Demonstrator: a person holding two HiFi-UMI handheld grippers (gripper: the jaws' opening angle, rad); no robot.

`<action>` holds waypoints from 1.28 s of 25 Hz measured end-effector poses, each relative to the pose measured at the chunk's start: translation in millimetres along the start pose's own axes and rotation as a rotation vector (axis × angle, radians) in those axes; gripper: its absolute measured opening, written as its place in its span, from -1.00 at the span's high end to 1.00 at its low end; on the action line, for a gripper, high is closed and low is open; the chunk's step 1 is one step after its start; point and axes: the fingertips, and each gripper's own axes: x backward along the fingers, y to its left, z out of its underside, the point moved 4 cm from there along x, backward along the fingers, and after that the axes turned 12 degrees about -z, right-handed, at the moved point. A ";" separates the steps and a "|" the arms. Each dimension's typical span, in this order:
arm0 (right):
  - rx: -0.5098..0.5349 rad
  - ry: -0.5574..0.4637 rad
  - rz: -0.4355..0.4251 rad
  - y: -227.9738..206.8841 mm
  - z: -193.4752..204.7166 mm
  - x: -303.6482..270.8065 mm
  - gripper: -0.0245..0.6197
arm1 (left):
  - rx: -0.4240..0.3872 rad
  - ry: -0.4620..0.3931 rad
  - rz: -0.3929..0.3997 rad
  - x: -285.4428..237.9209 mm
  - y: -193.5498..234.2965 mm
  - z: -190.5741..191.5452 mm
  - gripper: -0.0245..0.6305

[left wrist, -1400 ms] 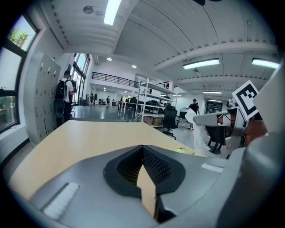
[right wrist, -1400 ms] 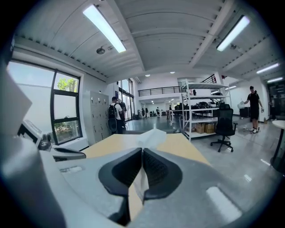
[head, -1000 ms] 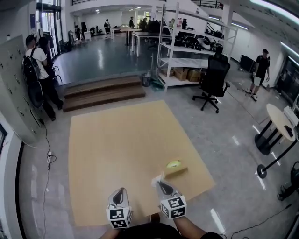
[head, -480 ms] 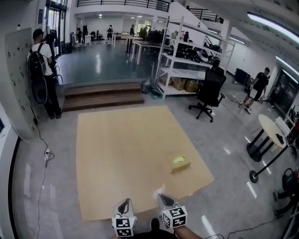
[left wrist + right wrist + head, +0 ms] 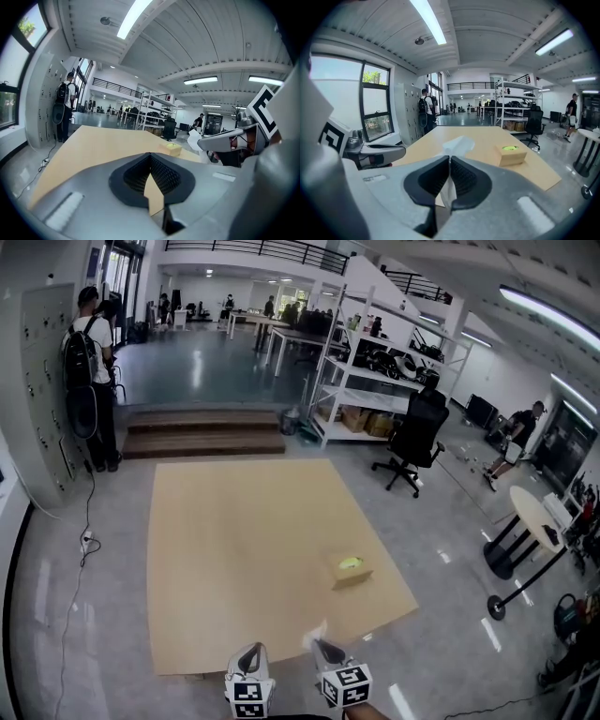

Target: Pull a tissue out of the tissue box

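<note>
A small tan tissue box (image 5: 352, 569) with a yellow-green top opening sits on the right side of a large tan floor mat (image 5: 234, 549). It also shows ahead in the left gripper view, as the box (image 5: 170, 148), and in the right gripper view, as the box (image 5: 511, 154). My right gripper (image 5: 322, 646) is near the mat's front edge, well short of the box. It is shut on a white tissue (image 5: 457, 145) that sticks up past its tips. My left gripper (image 5: 251, 659) hovers beside it, jaws together with nothing between them.
The mat lies on a glossy grey floor. Wooden steps (image 5: 202, 432) and metal shelving (image 5: 370, 371) stand beyond it, with a black office chair (image 5: 412, 442) to the right. A round table (image 5: 534, 521) is at far right. People stand by the left wall (image 5: 89, 362).
Both grippers have drawn back from the tissue box toward the mat's front edge, so the box lies farther ahead. The tissue stays pinched in the right gripper.
</note>
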 end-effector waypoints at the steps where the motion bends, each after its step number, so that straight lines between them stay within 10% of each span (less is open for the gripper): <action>1: -0.002 -0.004 0.001 -0.5 2.3 3.5 0.91 | -0.005 -0.005 0.002 1.7 -4.0 -0.1 0.87; 32: -0.007 -0.080 -0.105 -36.4 83.2 132.7 0.91 | -0.066 -0.001 -0.124 98.7 -130.1 57.8 0.87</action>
